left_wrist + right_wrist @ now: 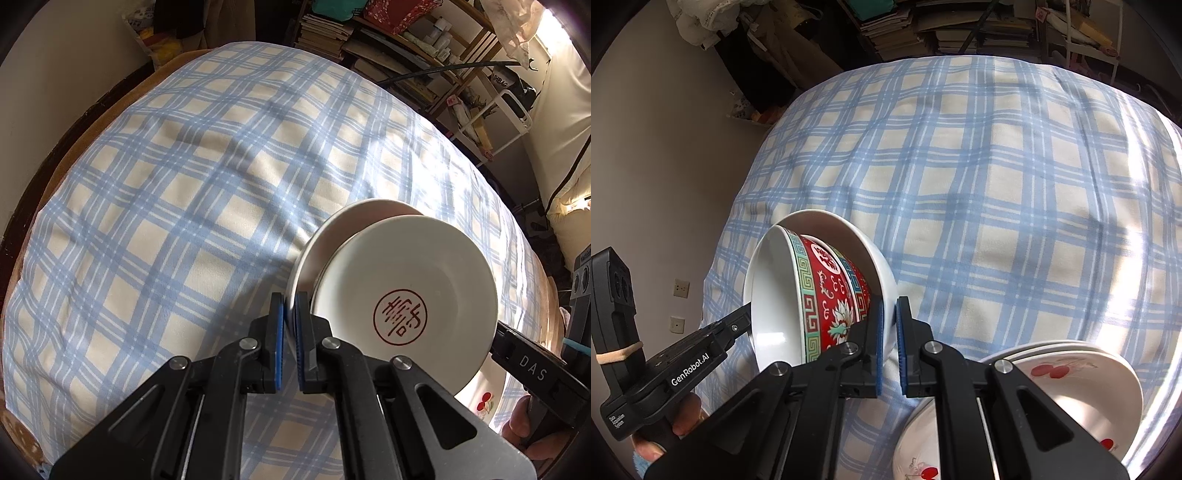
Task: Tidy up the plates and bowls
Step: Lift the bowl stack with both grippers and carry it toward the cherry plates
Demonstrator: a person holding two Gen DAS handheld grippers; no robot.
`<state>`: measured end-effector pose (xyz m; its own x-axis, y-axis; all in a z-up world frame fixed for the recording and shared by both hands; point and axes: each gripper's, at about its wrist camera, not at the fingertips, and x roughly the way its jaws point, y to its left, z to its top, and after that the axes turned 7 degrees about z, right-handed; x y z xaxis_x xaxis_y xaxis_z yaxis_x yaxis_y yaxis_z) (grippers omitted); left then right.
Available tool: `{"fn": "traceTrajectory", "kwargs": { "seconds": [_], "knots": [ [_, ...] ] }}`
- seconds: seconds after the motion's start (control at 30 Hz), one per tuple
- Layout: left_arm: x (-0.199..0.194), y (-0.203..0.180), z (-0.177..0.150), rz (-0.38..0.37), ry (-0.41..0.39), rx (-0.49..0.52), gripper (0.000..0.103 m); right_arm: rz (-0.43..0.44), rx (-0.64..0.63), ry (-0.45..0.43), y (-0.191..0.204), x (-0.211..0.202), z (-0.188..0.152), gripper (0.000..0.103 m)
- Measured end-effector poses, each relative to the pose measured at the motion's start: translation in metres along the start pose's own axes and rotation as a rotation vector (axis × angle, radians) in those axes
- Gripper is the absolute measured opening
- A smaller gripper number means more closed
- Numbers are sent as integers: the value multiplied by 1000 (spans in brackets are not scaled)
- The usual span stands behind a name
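Gripping the rim of a white bowl (314, 254), the left gripper (289, 343) is pinching it on edge above the checked table (166, 203), apparently so it nests against the stamped bowl (406, 302). Beside it, the right gripper (889, 347) is clamping the white bowl's wall (882, 288), with the red patterned bowl (827, 295) nested inside. Just right of these bowls, the cherry plates (1071, 384) are sitting stacked, likely the landing spot.

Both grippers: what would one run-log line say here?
left gripper: shut on white bowl rim | right gripper: shut on same bowl's opposite rim | red patterned bowl nested inside | bowls tipped sideways above checked cloth
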<state>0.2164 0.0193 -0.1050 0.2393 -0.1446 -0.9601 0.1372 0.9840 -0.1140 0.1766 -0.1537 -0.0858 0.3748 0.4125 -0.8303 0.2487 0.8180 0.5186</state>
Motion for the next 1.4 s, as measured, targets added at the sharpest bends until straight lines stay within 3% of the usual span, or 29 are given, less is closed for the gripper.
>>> {"fn": "traceTrajectory", "kwargs": {
  "seconds": [0.93,1.2,1.4],
  "knots": [
    [-45,-13,-10,-18,-30,29,4,-28,-32,-36,15,-46,-5,10],
    [-67,-34,-15,-19,-47,70,4,-29,-11,-61,9,-75,-14,10],
    [-71,-60,-28,-39,-31,83,3,-83,-14,-81,-4,-99,-29,10]
  ]
}}
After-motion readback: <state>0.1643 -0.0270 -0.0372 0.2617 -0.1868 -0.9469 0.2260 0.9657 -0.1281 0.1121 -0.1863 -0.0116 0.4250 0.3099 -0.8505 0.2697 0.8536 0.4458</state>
